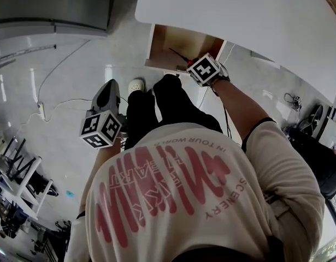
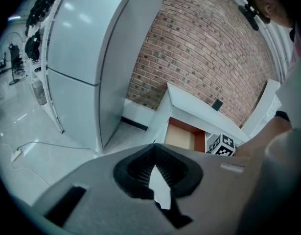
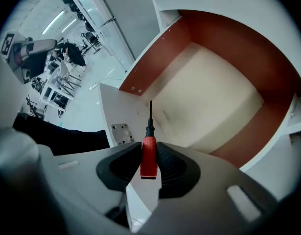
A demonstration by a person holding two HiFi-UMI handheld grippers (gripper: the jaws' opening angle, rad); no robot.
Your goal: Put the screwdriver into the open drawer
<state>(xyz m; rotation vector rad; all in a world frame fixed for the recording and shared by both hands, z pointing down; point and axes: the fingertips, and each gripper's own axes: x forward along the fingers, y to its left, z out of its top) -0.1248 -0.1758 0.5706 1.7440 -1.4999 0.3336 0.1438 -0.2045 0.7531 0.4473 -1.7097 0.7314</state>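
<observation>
Right gripper clamped on the red handle of the screwdriver. Black shaft points ahead over the white front edge of the open drawer. Left gripper: jaws together, nothing between them, well apart from the drawer.

Free room throughout the open drawer, walled all round

One screwdriver, one drawer, two grippers

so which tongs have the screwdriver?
The right tongs, shut on the red handle of the screwdriver at the open drawer. The left tongs are shut on nothing, away from it.
</observation>
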